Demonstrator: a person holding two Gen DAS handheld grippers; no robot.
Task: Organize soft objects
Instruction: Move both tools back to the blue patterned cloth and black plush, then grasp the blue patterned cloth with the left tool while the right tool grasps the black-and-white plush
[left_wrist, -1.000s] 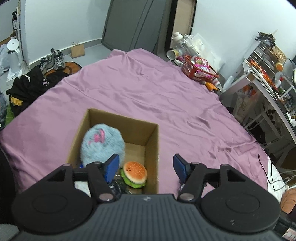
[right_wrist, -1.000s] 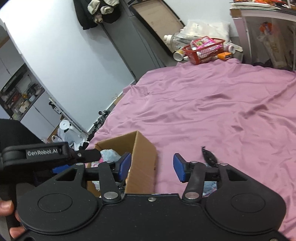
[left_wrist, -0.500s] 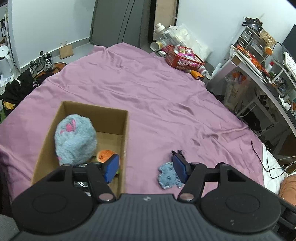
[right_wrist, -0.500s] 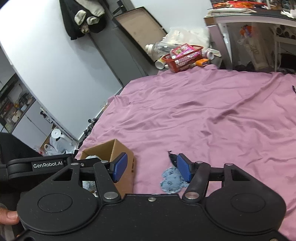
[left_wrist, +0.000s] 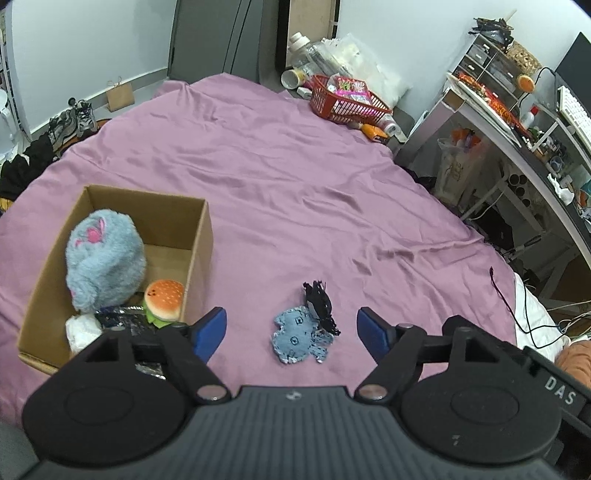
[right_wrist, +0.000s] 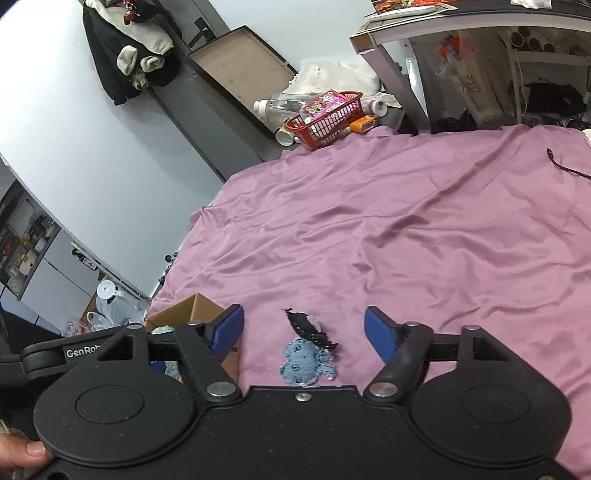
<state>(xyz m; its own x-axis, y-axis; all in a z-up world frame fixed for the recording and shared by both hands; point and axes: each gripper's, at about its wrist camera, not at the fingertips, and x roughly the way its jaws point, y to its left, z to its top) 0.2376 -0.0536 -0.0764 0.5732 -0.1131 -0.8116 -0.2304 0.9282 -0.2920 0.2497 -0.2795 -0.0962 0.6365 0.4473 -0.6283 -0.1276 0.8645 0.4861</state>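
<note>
A small blue denim plush (left_wrist: 297, 338) with a black lace piece (left_wrist: 319, 304) lies on the purple bedsheet (left_wrist: 295, 184), just right of a cardboard box (left_wrist: 201, 236). Inside the box sit a fluffy grey-blue plush (left_wrist: 103, 260), a burger plush (left_wrist: 164, 297) and a white soft item (left_wrist: 83, 330). My left gripper (left_wrist: 291, 330) is open, above the denim plush, which shows between its blue pads. In the right wrist view the denim plush (right_wrist: 304, 363) lies between the open right gripper's (right_wrist: 308, 332) fingers, with the box corner (right_wrist: 192, 310) at left.
A red basket (left_wrist: 345, 99) of packets sits at the bed's far edge beside bottles. A cluttered desk (left_wrist: 517, 122) stands to the right. A black cable (left_wrist: 517, 306) trails over the bed's right side. Clothes and shoes (left_wrist: 74, 118) lie on the floor at left.
Both grippers swung right, away from the box, until the denim plush came into view and centred between their fingers. Both stayed open.
</note>
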